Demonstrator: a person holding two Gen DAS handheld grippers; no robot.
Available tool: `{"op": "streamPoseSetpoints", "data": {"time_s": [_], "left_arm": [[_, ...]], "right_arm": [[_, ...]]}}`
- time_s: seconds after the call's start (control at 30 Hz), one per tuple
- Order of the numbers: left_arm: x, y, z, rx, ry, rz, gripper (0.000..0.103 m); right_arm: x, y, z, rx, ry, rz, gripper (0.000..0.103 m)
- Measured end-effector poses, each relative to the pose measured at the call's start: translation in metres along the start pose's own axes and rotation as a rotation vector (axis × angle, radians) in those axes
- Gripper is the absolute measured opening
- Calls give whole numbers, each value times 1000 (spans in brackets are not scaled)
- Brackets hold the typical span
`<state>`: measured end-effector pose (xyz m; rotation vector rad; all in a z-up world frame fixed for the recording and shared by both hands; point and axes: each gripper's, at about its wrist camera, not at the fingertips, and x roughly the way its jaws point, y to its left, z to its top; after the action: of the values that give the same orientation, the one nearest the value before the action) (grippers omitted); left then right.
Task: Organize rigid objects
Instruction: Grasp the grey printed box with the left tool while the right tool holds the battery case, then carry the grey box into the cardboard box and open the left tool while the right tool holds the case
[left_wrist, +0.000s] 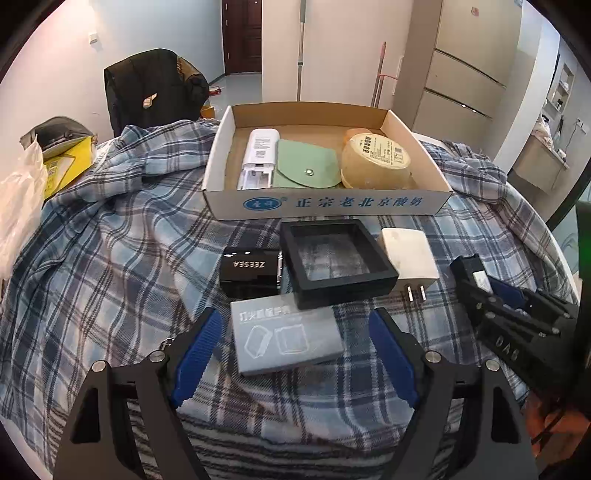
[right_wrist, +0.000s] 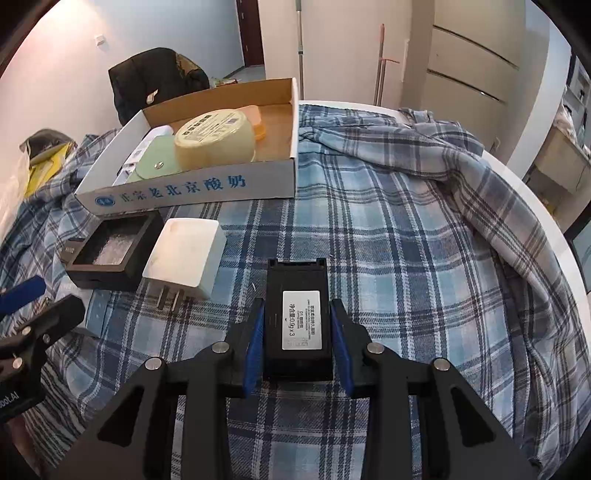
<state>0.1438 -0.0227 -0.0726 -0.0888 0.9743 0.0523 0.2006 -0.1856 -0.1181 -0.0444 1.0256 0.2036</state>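
Cardboard is where everything is headed: the shallow white-and-brown cardboard tray (left_wrist: 325, 206) with blue lettering sits at the far side of the plaid blue-and-white cloth (left_wrist: 110, 258) covering the counter, and it already holds a white plastic stick-shaped device (left_wrist: 258, 155), a flat green snap pouch (left_wrist: 306, 166) and a round pale-yellow tub (left_wrist: 376, 158), packed side by side so the right end stays free.

Your right claw (right_wrist: 295, 339) is pinching a small black rectangular case with a white label (right_wrist: 297, 321) across its narrow sides, its blue pads pressed flat to both edges, which keeps the label up and the long axis pointing toward the tray.

Your left claw (left_wrist: 295, 354) stands spread, one finger on each side of a flat grey card-like box (left_wrist: 288, 339) without touching it. Just beyond lie a glossy black ZEESEA box (left_wrist: 249, 273), a black square frame case with a clear film (left_wrist: 336, 262) and a white plug adapter (left_wrist: 410, 258), clustered against the tray's front wall for short transfers.
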Motion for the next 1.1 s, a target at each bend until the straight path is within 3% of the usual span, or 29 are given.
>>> {"op": "streamPoseSetpoints", "data": {"time_s": [0.37,0.53,0.67,0.97,1.1], "left_arm": [[9,12,-4,-43,10,-42,84],[19,6,-8,-3,50,11,84],[20,8,-7,-11,46,6,71],[-8,22,-10,1,-5,-26,67],[-14,31,-20,45,38,-25,67]], "right_arm": [[0,1,0,-5,1,2,33],[0,0,0,-6,1,2,33],[0,1,0,-8,1,1,33],[0,1,0,-9,1,-1,33],[0,2,0,-9,1,-1,33]]}}
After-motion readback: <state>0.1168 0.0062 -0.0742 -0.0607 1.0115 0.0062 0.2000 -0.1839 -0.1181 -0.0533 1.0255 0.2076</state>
